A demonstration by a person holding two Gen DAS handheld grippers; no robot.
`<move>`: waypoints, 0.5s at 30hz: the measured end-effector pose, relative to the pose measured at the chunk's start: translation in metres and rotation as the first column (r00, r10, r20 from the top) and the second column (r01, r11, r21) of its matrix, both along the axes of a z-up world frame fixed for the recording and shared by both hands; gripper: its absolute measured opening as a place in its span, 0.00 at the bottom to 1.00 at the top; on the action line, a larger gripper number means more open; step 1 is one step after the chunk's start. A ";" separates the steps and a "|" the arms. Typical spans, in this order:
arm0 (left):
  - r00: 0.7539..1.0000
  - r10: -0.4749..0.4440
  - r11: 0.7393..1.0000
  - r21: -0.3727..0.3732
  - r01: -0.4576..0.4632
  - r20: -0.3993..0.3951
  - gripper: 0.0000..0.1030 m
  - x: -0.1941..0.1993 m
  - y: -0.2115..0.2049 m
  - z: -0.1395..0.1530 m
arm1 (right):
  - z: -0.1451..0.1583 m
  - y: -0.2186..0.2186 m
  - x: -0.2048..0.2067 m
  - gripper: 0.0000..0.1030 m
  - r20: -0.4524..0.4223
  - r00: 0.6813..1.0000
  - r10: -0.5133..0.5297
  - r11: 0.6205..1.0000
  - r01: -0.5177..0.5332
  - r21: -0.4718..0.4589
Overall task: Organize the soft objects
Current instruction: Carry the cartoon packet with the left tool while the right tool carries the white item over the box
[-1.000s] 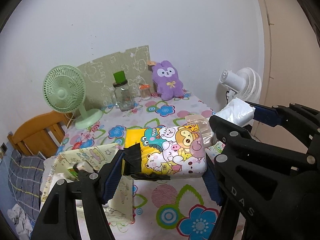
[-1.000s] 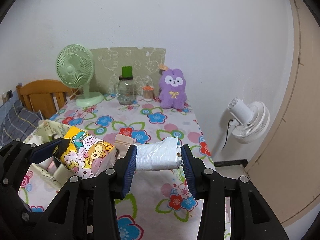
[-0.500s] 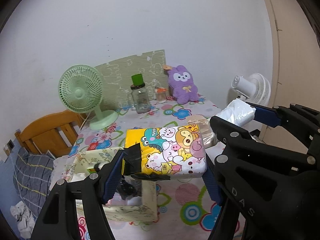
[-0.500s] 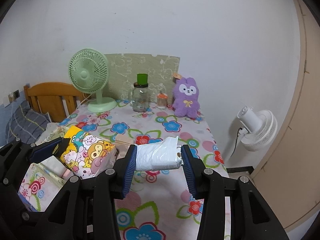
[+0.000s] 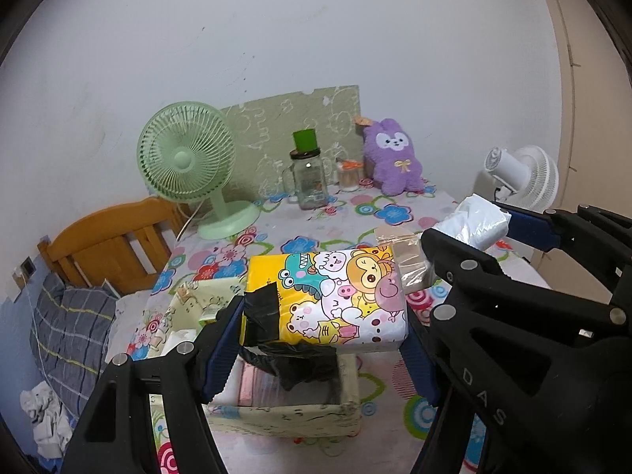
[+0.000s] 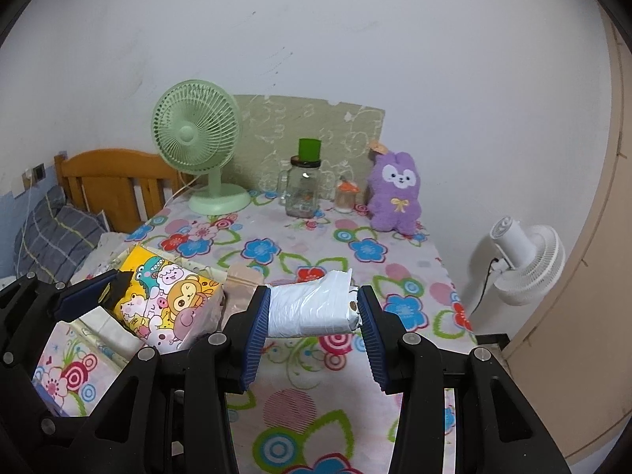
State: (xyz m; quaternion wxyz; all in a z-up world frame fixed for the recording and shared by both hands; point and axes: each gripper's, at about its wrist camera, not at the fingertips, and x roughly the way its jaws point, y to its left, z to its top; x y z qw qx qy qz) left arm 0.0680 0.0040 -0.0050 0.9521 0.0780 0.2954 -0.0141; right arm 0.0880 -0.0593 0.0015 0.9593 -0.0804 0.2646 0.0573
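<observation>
Tissue pack [image 5: 335,296], yellow with cartoon animals, is clamped endwise in the left gripper [image 5: 322,339], pads pressed on both short ends, jaws wide to span it. It hangs clear of the table, directly over the open fabric storage box [image 5: 284,414]. Black tape patch on its left end; something dark lies inside the box below, can't identify it.

Right gripper [image 6: 312,312] is clamped on a white plastic-wrapped pack [image 6: 312,308], narrow grip, also in the air, just beside the tissue pack over the floral tablecloth [image 6: 316,414].

A clear-wrapped beige item [image 5: 410,260] sits between the two packs; can't tell if it rests on the table or is attached.

My read: placing step, left load first. To do it well: lower the tissue pack level, centred inside the box walls, don't release until it's seated. Soft walls will fold if an edge catches. Keep the right hand clear of the box mouth until the left is out.

Further back, untouched: glass jar [image 6: 302,185], green fan [image 6: 197,134], purple plush bunny [image 6: 395,193] against the wall.
</observation>
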 end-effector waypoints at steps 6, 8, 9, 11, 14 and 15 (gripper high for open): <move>1.000 0.011 1.000 -0.006 -0.011 -0.017 0.72 0.007 0.016 -0.008 | -0.009 0.016 0.013 0.45 -0.033 0.999 0.020 1.000 -0.019 0.006; 1.000 0.018 1.000 -0.010 -0.018 -0.023 0.72 0.011 0.022 -0.010 | -0.012 0.023 0.016 0.45 -0.040 0.999 0.026 1.000 -0.026 0.005; 0.999 0.020 1.000 -0.012 -0.020 -0.027 0.72 0.012 0.024 -0.012 | -0.014 0.026 0.017 0.45 -0.044 0.999 0.028 1.000 -0.028 0.004; 0.999 0.025 1.000 -0.015 -0.026 -0.035 0.72 0.014 0.030 -0.015 | -0.017 0.032 0.020 0.45 -0.054 0.998 0.036 0.999 -0.036 0.001; 0.998 0.034 0.999 -0.025 -0.035 -0.053 0.72 0.018 0.037 -0.022 | -0.023 0.040 0.025 0.45 -0.069 0.997 0.044 0.999 -0.045 -0.008; 0.997 0.038 0.999 -0.029 -0.039 -0.060 0.72 0.020 0.039 -0.025 | -0.025 0.042 0.027 0.45 -0.073 0.996 0.046 0.999 -0.047 -0.011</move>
